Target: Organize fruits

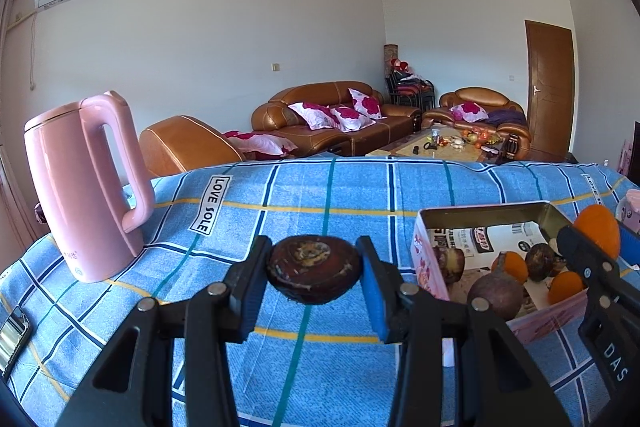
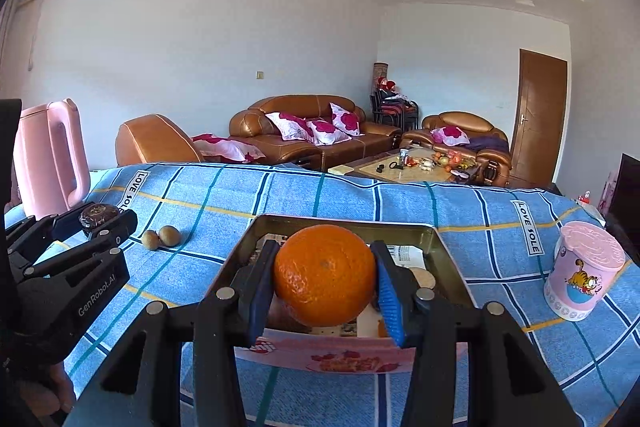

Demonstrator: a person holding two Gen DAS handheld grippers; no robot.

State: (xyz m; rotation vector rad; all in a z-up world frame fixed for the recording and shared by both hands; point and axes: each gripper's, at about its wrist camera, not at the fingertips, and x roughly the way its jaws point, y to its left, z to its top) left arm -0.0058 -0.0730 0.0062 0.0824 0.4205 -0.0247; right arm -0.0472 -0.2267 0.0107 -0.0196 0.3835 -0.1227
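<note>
I am holding a round, bright orange mandarin between the blue pads of my right gripper, which is clamping it from both sides directly above the shallow rectangular tin box with pink printed sides. My left gripper is pinching a flat, dark brown water chestnut and carrying it clear of the blue checked tablecloth, to the left of the box. Inside the box, several more dark chestnuts and orange mandarins are already lying. I am judging this the drop-off step: next I should be lowering the mandarin into a free spot and easing the pads apart gently, then swinging the chestnut over. Two small brownish round fruits are waiting on the cloth, near a tall pink plastic kettle.
</note>
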